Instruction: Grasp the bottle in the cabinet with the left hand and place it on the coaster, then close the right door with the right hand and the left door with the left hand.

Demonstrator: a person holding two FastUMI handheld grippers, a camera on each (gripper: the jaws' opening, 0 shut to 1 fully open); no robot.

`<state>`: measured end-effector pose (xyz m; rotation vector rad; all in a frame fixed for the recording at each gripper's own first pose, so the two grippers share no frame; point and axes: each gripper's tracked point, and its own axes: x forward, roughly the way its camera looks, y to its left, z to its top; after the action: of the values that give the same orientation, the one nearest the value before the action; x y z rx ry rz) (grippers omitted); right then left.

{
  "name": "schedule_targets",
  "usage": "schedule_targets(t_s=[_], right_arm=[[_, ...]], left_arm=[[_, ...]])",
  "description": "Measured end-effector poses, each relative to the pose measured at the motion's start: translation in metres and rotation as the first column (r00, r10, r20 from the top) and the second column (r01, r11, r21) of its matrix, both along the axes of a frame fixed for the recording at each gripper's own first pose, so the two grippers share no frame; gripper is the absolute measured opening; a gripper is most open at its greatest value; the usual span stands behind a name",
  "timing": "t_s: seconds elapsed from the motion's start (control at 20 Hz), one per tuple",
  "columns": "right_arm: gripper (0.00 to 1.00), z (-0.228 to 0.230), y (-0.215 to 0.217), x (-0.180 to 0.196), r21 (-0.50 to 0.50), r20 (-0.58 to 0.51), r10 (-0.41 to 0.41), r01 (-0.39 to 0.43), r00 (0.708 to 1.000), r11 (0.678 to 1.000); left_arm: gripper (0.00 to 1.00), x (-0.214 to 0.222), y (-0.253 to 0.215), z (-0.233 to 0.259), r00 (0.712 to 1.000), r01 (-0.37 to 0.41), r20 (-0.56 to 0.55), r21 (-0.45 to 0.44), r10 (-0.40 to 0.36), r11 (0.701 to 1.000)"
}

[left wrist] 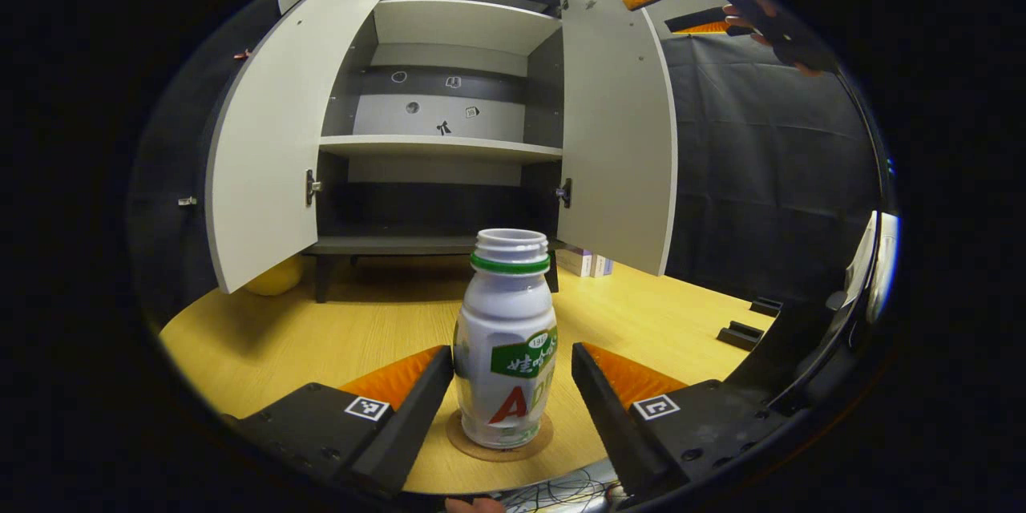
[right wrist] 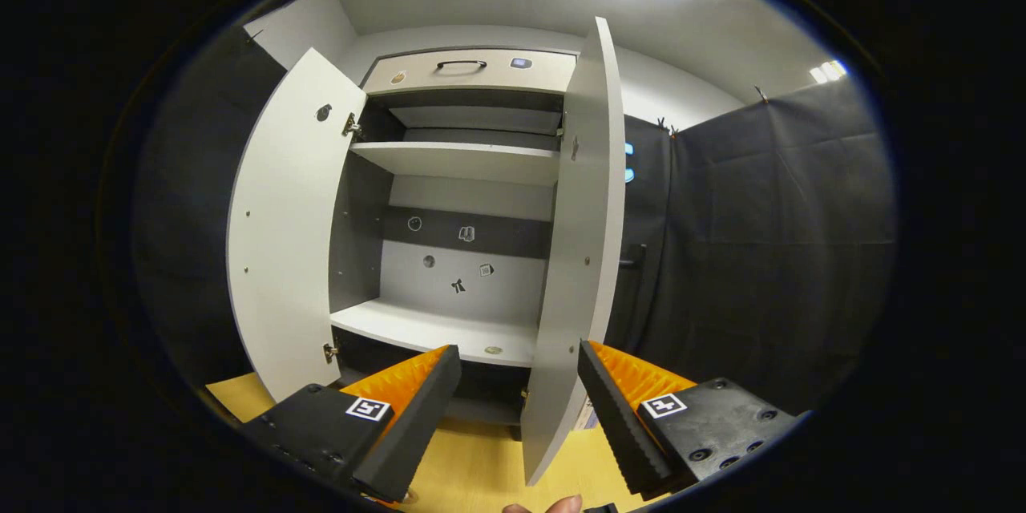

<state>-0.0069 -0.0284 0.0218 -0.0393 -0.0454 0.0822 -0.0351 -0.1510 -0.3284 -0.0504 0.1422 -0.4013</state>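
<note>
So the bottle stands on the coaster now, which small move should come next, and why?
Probably push the right door shut with the right hand-held gripper. The bottle stands upright on the coaster, the open left hand-held gripper is not squeezing it, and both doors are open.

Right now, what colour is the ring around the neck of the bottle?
Green. The ring sits just under the open mouth of the white bottle, clearest in the left gripper view.

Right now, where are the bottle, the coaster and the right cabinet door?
bottle [left wrist: 505, 353]: left gripper view, label front.
coaster [left wrist: 460, 438]: left gripper view, left rim.
right door [right wrist: 579, 240]: right gripper view, inner face.
</note>
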Motion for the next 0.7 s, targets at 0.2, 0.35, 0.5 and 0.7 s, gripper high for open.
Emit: schedule_targets(t_s=[0.2, 0.35, 0.5, 0.7], right_arm=[[0.97, 0.002, -0.003, 0.003, 0.002, 0.014, 0.003, -0.004, 1.0, 1.0], [0.98, 0.003, 0.003, 0.004, 0.018, 0.008, 0.035, -0.035, 0.999, 0.999], [0.98, 0.006, 0.0, 0.004, 0.049, 0.012, 0.03, -0.031, 0.999, 0.998], [0.97, 0.013, -0.001, 0.001, 0.06, 0.037, 0.019, -0.021, 0.999, 0.998]], left_arm=[[0.94, -0.023, 0.024, 0.044, 0.999, -0.041, 0.015, -0.019, 0.041, 0.999], [0.94, -0.029, 0.052, 0.091, 0.994, -0.1, 0.051, 0.011, 0.099, 0.995], [0.94, -0.037, 0.074, 0.144, 0.989, -0.129, 0.076, -0.006, 0.129, 0.992], [0.94, -0.035, 0.109, 0.208, 0.977, -0.194, 0.077, -0.04, 0.197, 0.98]])
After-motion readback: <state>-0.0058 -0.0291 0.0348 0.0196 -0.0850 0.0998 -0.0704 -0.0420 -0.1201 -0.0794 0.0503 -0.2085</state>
